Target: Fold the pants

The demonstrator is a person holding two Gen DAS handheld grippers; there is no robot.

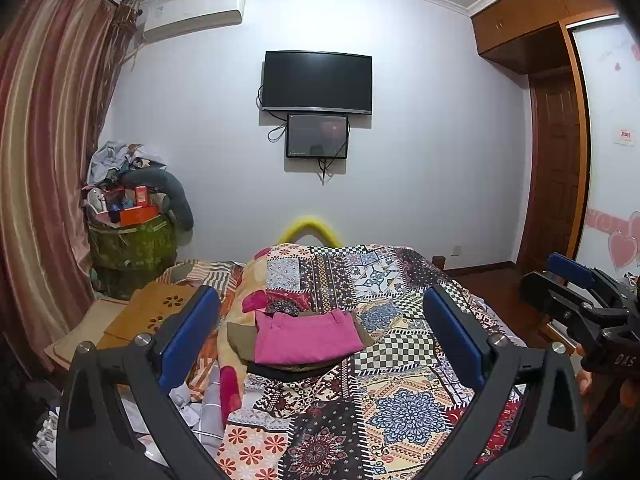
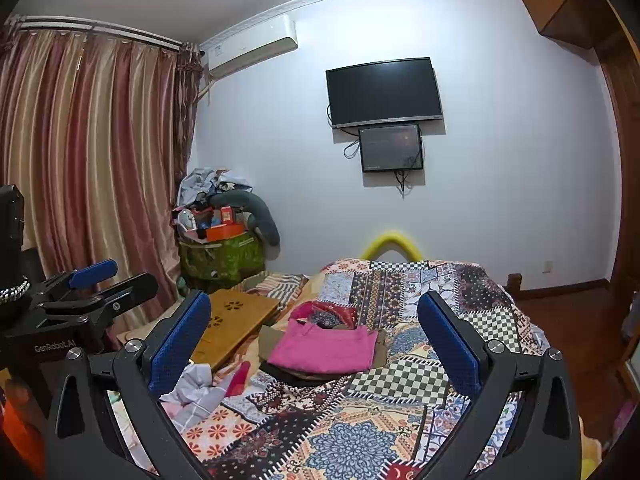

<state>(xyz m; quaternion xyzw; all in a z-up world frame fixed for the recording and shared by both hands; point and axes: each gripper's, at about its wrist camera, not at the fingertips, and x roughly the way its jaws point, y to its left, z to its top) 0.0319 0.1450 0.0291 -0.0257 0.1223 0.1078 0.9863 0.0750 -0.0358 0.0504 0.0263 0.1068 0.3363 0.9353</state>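
Where the patchwork quilt (image 1: 400,368) covers the bed, folded pink pants (image 1: 306,340) lying flat on top of a small stack of darker folded garments (image 1: 296,372) — olive and black edges showing beneath. Stack placed toward the quilt's left side, well ahead of both grippers and touched by neither.

Left gripper (image 1: 320,344): blue-padded fingers (image 1: 188,336) spread wide, nothing between them, held above the quilt with the stack framed in the gap. Right gripper (image 2: 316,344): fingers (image 2: 448,344) likewise spread wide and empty, aimed at the same stack; seen from the left wrist view at the right edge, with part of a hand (image 1: 586,376) behind it.

Beside the stack, on the left: wooden lap tray (image 2: 236,320) with flower-shaped cut-outs, crumpled pale cloth (image 2: 192,388) near the bed edge, striped bedding (image 2: 280,284) further back.

Beyond the bed: yellow curved bar (image 1: 310,230) at the far end, white wall with a dark television (image 1: 318,82) and a smaller screen (image 1: 317,136) just below it, air conditioner (image 1: 194,14) — mounted high, striped curtains (image 2: 88,152), cluttered pile of boxes and bags (image 1: 132,216) in the corner, wooden wardrobe (image 1: 536,16) at right.
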